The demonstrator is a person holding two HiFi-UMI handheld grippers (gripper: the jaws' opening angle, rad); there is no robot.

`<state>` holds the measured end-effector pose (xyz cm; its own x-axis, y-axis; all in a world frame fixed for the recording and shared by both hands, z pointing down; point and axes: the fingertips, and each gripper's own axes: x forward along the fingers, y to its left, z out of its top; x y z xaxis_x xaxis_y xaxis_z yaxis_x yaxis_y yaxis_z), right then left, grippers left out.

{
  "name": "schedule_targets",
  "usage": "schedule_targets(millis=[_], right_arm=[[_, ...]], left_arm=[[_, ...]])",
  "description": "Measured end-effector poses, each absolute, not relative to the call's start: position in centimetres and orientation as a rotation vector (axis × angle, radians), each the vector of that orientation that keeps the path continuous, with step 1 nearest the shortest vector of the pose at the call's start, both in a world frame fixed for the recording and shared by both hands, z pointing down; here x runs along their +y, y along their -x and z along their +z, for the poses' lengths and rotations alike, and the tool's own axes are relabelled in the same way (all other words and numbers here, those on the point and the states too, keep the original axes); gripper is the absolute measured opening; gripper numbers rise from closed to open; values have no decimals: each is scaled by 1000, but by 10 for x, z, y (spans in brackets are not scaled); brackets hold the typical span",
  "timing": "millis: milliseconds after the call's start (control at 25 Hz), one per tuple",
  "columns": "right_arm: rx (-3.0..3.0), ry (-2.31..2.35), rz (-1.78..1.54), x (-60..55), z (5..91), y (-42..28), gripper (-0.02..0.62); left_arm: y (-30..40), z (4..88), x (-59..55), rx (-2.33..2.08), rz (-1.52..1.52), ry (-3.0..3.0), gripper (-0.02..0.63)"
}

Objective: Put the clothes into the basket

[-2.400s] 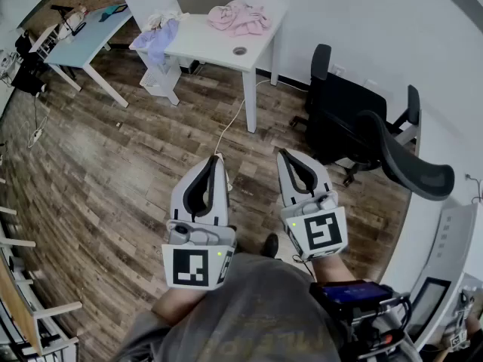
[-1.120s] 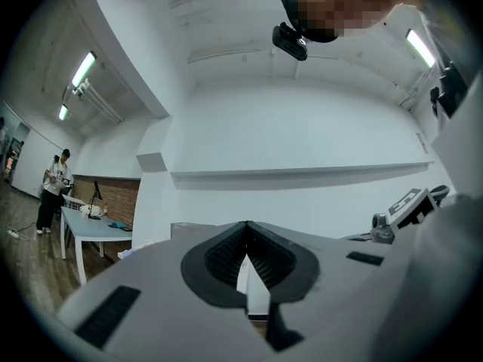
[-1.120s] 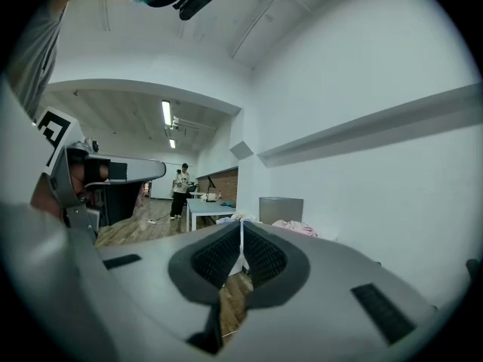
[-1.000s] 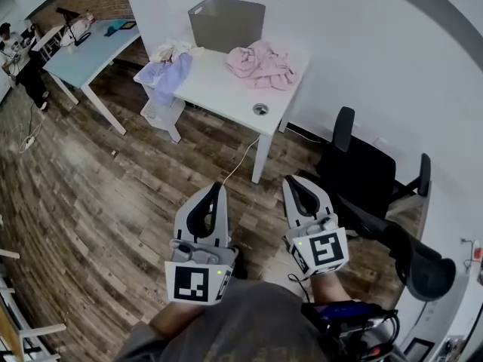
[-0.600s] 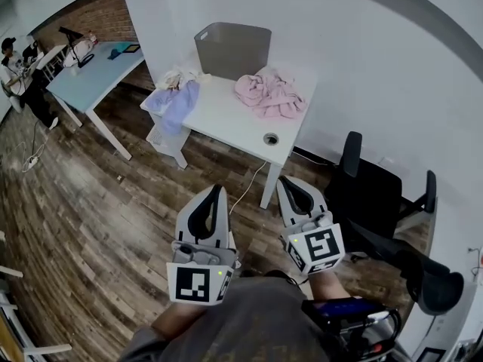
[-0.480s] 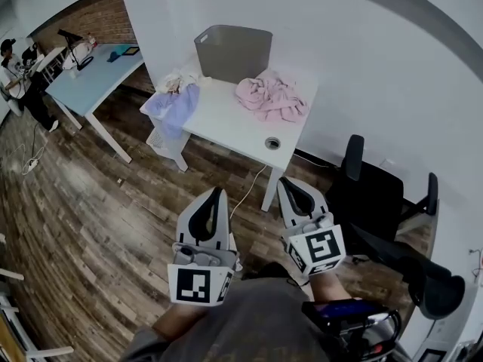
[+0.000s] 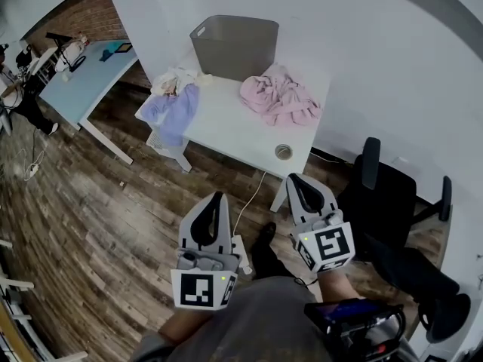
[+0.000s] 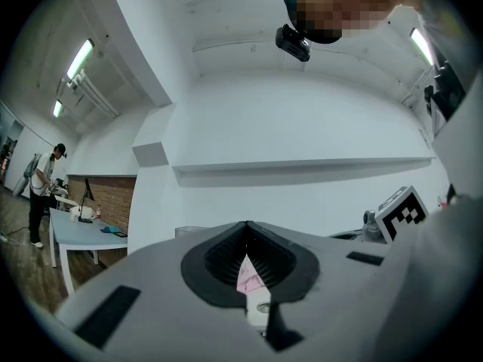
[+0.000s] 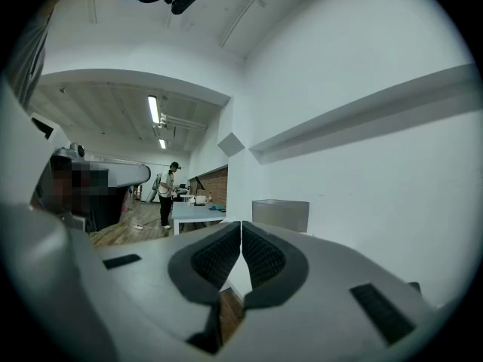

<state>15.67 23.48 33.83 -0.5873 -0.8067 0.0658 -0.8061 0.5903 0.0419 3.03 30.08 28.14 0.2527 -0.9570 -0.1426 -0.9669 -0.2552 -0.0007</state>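
A grey basket (image 7: 235, 47) stands at the back of a white table (image 7: 230, 127), against the wall. Pink clothes (image 7: 283, 98) lie heaped on the table to its right. Lavender and white clothes (image 7: 173, 100) hang over the table's left edge. My left gripper (image 7: 217, 198) and right gripper (image 7: 296, 179) are held low over the wood floor, short of the table, both shut and empty. The basket (image 9: 280, 214) shows far ahead in the right gripper view, and a strip of pink clothes (image 8: 247, 274) peeps between the left jaws' tips in the left gripper view.
A black office chair (image 7: 396, 210) stands right of the table. A light blue table (image 7: 83, 74) is at the left, with a person (image 9: 165, 193) beside it. A white cable (image 7: 249, 202) runs across the floor under the white table.
The view has come closer to the white table, and the basket and clothes now sit nearer and larger. Both grippers stay shut and side by side.
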Motion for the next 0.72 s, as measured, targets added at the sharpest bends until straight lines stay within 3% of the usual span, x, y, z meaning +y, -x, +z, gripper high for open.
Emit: schedule_targets(millis=[720], right_arm=[[-2723, -1407, 10, 11, 336, -146, 9]], left_arm=[[-22, 271, 65, 1835, 82, 2423, 9]])
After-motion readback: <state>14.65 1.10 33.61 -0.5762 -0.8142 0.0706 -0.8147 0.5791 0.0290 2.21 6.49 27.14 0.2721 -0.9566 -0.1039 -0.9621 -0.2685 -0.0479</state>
